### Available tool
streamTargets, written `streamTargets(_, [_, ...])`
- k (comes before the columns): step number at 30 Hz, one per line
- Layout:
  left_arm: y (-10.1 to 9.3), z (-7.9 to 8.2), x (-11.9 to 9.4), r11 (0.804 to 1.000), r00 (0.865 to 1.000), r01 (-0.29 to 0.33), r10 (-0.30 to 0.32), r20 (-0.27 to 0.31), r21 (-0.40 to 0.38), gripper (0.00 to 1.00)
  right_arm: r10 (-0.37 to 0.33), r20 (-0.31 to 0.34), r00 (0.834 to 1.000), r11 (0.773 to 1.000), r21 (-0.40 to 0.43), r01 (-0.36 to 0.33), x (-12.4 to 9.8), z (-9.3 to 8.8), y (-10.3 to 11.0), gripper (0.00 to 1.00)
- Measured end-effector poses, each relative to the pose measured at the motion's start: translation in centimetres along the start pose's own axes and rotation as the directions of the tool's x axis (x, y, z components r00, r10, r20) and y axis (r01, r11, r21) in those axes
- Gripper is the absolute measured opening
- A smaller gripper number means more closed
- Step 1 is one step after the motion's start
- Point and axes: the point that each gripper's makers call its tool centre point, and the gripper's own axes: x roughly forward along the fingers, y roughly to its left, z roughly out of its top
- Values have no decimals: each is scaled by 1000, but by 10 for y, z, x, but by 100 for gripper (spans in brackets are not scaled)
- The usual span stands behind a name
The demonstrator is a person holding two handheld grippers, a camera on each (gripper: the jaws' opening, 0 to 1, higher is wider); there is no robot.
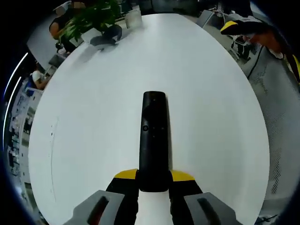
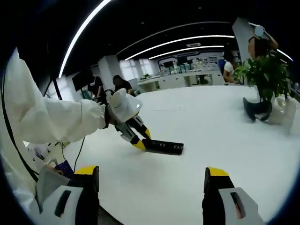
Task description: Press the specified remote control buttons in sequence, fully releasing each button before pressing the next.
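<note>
In the left gripper view, the left claw (image 1: 153,180) is seen at the bottom, with its two yellow-tipped jaws closed around the near end of the black remote control (image 1: 153,140). The remote is laid flat on the big white surface (image 1: 93,140) and points straight away from the claw, toward the far end. At that far end, a green plant (image 1: 91,16) in a dark pot is seen, with a pale cup (image 1: 133,18) just beside it. In the right gripper view, a white sleeve (image 2: 47,117) is seen on the left side, reaching in over the surface (image 2: 225,140). Next comes the left claw (image 2: 143,144), tilted down, with the remote control (image 2: 164,147) held at its tip and lying on the surface. The buttons on the remote are too small to be told apart. At the bottom, the right claw (image 2: 152,180) is held wide open, with nothing between its jaws, well apart from the remote. On the far right, the plant (image 2: 262,75) is seen again.
</note>
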Motion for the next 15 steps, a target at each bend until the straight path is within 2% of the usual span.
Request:
streamTargets(6, [26, -4, 2, 1000, 1000, -10, 10, -23, -3, 22, 4, -15, 1000, 1000, 15, -4, 2, -4, 0, 92])
streamTargets(10, [37, -6, 4, 1000, 999, -8, 8, -38, 4, 22, 7, -23, 1000, 1000, 29, -7, 3, -7, 0, 92])
streamTargets(15, [57, -7, 8, 1000, 998, -11, 11, -58, 12, 22, 34, -32, 999, 998, 52, -32, 4, -11, 6, 92])
